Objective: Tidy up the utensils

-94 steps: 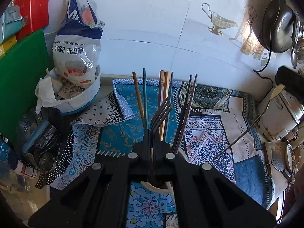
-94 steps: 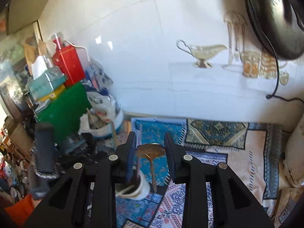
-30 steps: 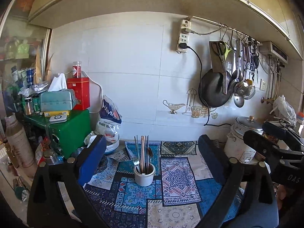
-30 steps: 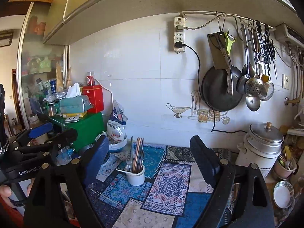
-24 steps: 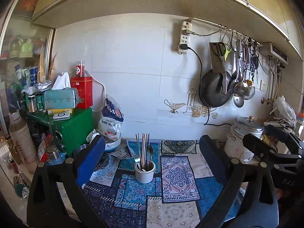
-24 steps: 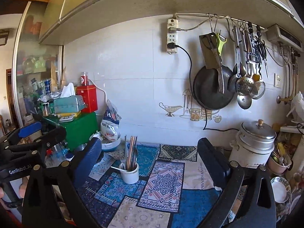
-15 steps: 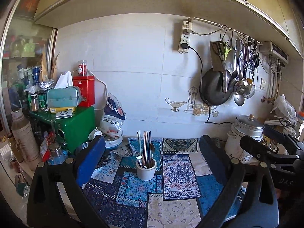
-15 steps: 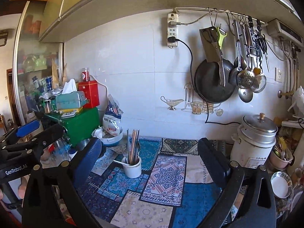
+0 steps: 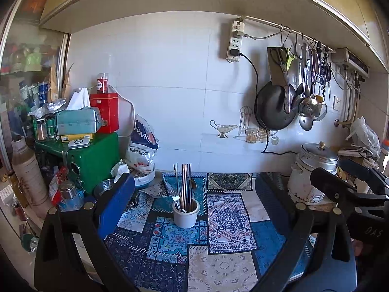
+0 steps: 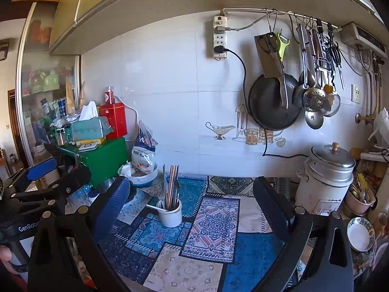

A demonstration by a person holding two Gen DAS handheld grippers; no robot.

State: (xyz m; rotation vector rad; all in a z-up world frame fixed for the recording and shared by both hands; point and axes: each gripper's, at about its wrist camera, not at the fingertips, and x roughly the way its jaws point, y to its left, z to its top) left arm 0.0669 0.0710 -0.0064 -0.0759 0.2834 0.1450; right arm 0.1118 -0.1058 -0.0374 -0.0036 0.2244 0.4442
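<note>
A white utensil cup (image 9: 186, 216) (image 10: 171, 213) stands upright on the patterned mat (image 9: 228, 219) (image 10: 214, 221), holding chopsticks, a fork and a spoon that stick up. My left gripper (image 9: 193, 194) hangs well back from the cup, wide open, nothing between its fingers. My right gripper (image 10: 192, 192) is likewise wide open and empty, some way short of the cup. Each gripper shows at the edge of the other's view: the right one (image 9: 350, 189), the left one (image 10: 48, 182).
A white rice cooker (image 9: 313, 170) (image 10: 325, 177) stands at the right, small bowls (image 10: 359, 233) beside it. A green box (image 9: 94, 155) with a red tin, a flour bag and a white bowl crowd the left. A wok (image 10: 272, 102) and ladles hang on the tiled wall.
Three seconds ago both grippers were close over the cup, the right one with a spoon between its fingers. Both now stand far back, open and empty. Over the last second hardly anything shifted.
</note>
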